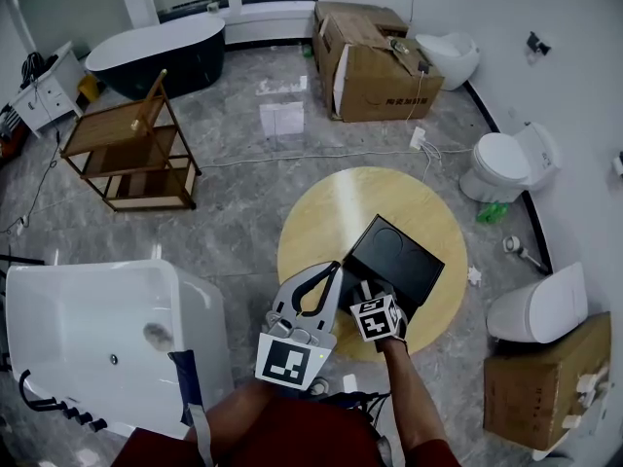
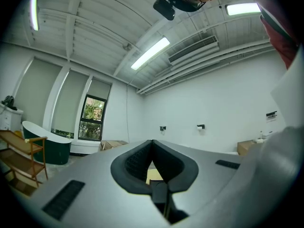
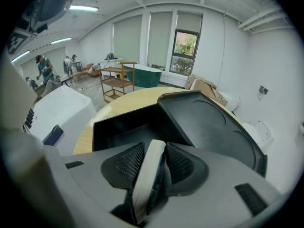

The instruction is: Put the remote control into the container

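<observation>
A black container (image 1: 409, 256) with its lid (image 3: 213, 122) swung open rests on the round wooden table (image 1: 331, 212). My right gripper (image 3: 152, 163) points down over the container's open box (image 3: 123, 127). A slim white remote control (image 3: 148, 175) stands on edge between its jaws, leaning, and the pads do not seem to press on it. In the head view the right gripper (image 1: 368, 288) sits at the container's near edge. My left gripper (image 1: 336, 266) hangs just left of it, shut and holding nothing, and the left gripper (image 2: 152, 144) points out level at the room.
A white bathtub (image 1: 97, 329) lies at the near left. Toilets (image 1: 506, 163) and cardboard boxes (image 1: 375, 52) line the right and far side. A wooden shelf cart (image 1: 131, 154) and a dark bathtub (image 1: 156, 52) stand at the far left.
</observation>
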`<state>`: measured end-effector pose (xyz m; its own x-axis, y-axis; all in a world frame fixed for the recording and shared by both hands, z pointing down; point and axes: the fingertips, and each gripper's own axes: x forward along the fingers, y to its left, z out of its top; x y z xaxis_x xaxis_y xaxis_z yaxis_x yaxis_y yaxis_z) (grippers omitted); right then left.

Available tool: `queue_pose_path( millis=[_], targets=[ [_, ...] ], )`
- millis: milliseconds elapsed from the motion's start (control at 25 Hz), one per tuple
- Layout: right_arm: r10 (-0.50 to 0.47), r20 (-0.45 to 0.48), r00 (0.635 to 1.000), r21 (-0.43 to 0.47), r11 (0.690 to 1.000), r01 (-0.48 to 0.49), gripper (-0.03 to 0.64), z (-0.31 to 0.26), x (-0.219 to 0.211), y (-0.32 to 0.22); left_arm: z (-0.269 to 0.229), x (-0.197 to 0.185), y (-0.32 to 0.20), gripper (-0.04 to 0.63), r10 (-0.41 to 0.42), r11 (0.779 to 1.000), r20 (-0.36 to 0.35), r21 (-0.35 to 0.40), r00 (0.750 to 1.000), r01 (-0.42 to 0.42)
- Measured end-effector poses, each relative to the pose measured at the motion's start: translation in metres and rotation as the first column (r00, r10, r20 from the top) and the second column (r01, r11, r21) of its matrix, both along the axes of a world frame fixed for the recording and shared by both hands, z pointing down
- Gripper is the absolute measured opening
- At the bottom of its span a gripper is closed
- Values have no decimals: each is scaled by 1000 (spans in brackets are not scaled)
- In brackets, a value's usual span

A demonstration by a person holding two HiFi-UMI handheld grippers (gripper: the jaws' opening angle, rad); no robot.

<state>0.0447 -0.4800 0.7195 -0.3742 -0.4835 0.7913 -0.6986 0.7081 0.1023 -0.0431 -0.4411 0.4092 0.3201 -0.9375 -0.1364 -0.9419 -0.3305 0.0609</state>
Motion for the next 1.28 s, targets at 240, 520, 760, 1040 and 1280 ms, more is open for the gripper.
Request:
queue_pose_path(
  millis=[240,520,760,1040,1280],
  targets=[
    [22,24,999,34,999,-23,140,-14,9,2,-1,10,0,15,23,1000,-10,0,1000,-23],
    [52,68,996,76,995,-57,141,-32,22,6,-3,22,4,15,47,999,-6,10,999,-47],
    [66,124,990,134,988,-83,141,-63,25,11,-3,30,6,15,65,998,-4,7,998,-65],
    [69,206,976,224,968,-116,143,-115,32,18,-6,42,7,15,80,997,-1,11,997,-80],
    [52,312,949,321,934,-157,143,-178,35,25,-9,45,8,15,64,998,-6,2,998,-64]
  ],
)
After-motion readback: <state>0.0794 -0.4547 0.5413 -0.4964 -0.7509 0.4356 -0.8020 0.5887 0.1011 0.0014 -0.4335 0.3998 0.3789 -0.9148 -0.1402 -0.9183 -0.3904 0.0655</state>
